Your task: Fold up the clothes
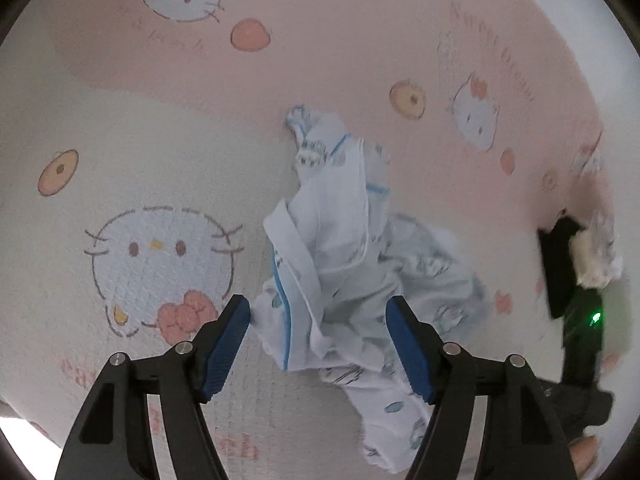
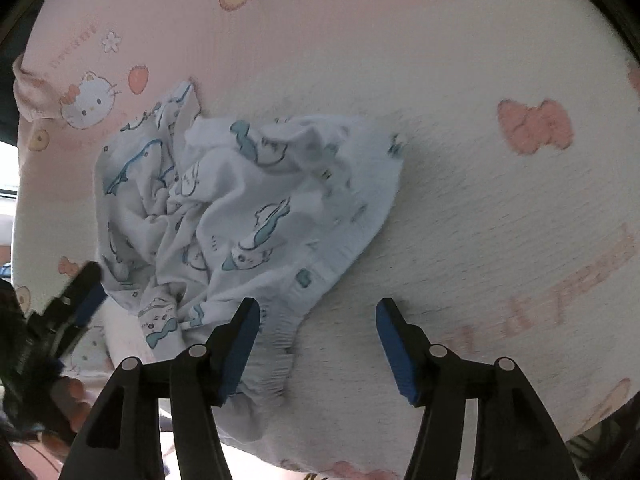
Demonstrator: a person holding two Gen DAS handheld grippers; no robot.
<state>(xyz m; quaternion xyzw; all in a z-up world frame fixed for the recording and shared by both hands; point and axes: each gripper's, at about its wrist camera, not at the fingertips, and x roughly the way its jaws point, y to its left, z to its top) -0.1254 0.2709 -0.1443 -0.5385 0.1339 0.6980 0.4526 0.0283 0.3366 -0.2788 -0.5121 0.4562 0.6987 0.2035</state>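
Both claws hang released over the bed: the left gripper (image 1: 318, 316) has its blue pads spread either side of the crumpled white garment (image 1: 344, 248) without pinching it, and the right gripper (image 2: 318, 316) gapes beside the elastic waistband (image 2: 276, 344). The garment lies in a heap on the pink-and-cream cartoon-cat blanket (image 1: 360, 40) stretching beyond.

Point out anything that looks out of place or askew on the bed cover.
The white garment with blue prints lies crumpled in a heap on the pink cartoon-print cover, not flat; its elastic waistband is bunched near the open right claw. The left claw is open too. Nothing looks spilled or torn.
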